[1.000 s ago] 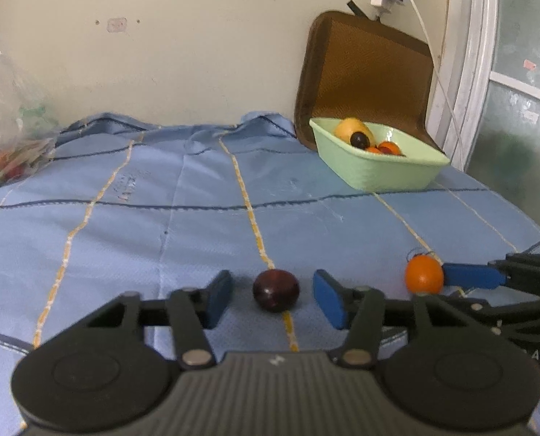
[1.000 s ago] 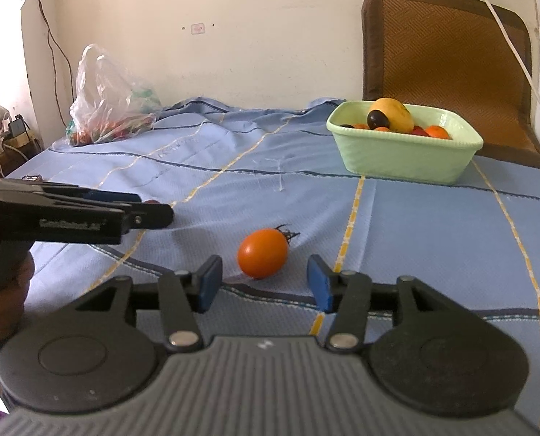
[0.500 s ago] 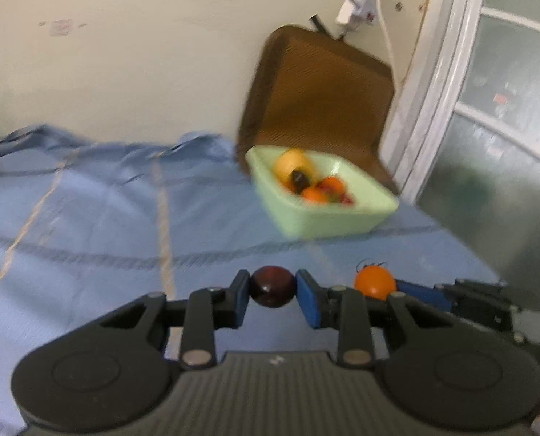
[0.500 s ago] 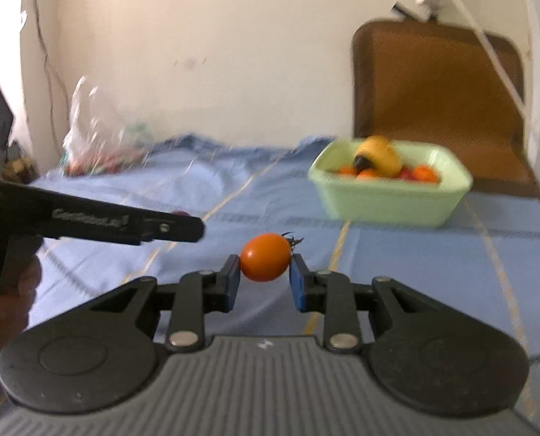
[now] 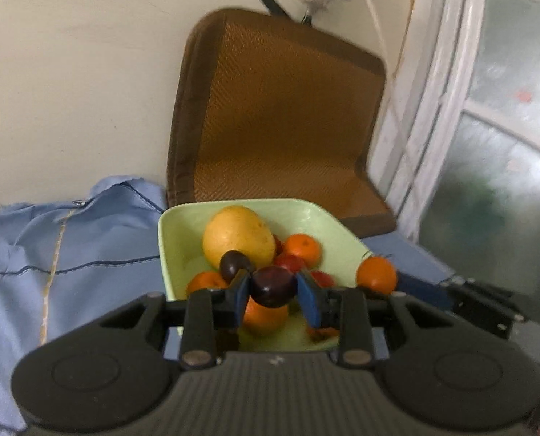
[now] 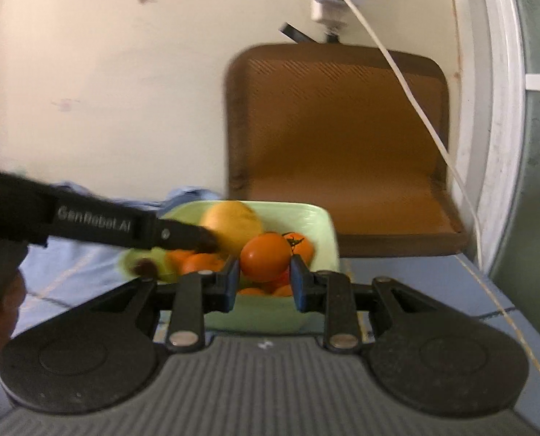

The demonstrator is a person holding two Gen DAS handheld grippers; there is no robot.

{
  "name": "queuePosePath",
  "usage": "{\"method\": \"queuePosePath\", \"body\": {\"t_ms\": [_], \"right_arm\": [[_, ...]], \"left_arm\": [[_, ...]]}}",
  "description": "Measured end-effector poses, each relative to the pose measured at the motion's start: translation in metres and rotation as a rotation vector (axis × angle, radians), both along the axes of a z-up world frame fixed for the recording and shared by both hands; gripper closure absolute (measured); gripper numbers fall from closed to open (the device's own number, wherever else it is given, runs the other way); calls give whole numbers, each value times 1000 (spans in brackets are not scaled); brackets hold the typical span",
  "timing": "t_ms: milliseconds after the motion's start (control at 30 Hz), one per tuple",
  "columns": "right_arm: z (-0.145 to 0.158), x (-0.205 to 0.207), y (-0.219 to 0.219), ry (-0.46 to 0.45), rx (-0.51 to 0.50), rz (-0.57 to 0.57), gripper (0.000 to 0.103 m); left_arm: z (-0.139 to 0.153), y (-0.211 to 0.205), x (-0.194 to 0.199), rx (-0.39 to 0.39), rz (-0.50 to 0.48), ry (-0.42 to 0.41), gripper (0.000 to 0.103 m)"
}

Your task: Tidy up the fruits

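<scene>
- Left wrist view: my left gripper (image 5: 273, 287) pinches a dark plum (image 5: 273, 286) between its blue pads, held over the near part of the green bowl (image 5: 172, 239).
- Bowl holds a big yellow fruit (image 5: 238, 241) at the far left, a second dark plum (image 5: 233, 265) touching its near side, plus several orange and red fruits around them.
- Same view, to the right: orange tomato (image 5: 376, 275) sits at the tip of my right gripper (image 5: 408, 287), over the bowl's right rim.
- Right wrist view: my right gripper (image 6: 265, 272) is clamped on that orange tomato (image 6: 265, 256), stem to the right, above the bowl (image 6: 324, 232).
- Left gripper's black arm (image 6: 117, 225) reaches in from the left over the bowl's left side; its tip is blurred.
- Bowl sits on the blue cloth (image 5: 70, 254); brown mat (image 5: 284, 116) leans on the wall behind it, white cable (image 6: 415, 109) hangs across it.
</scene>
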State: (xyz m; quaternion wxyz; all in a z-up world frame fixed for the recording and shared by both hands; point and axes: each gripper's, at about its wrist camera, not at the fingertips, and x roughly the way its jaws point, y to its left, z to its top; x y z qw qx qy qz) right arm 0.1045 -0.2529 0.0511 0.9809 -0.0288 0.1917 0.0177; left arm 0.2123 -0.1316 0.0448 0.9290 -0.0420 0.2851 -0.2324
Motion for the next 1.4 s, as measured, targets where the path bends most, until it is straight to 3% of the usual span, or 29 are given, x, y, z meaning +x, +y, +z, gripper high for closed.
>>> {"method": "queuePosePath", "body": {"t_ms": [33, 100, 167, 400, 533, 667, 967, 1167, 1400], "right_arm": [[-3, 4, -4, -9, 13, -12, 69], [-8, 7, -11, -17, 40, -25, 55], [-5, 5, -16, -49, 58, -12, 55], [-1, -6, -19, -116, 47, -64, 55], [0, -9, -24, -130, 78, -118, 55], [-1, -17, -24, -81, 170, -127, 55], [-15, -85, 25, 30, 250, -90, 54], [-20, -115, 47, 56, 222, -99, 54], [-24, -118, 53, 56, 182, -129, 54]], "left_arm": [[-3, -3, 4, 17, 16, 1, 73], [-5, -3, 6, 13, 31, 4, 67], [-4, 0, 4, -6, 47, -8, 61], [6, 44, -24, -101, 155, 6, 61], [7, 61, -54, -22, 211, 7, 59], [2, 68, -85, 46, 228, 7, 55], [-16, 68, -148, 112, 237, -18, 48], [-34, 73, -173, 178, 313, -29, 48], [-35, 91, -175, 146, 383, 4, 44]]}}
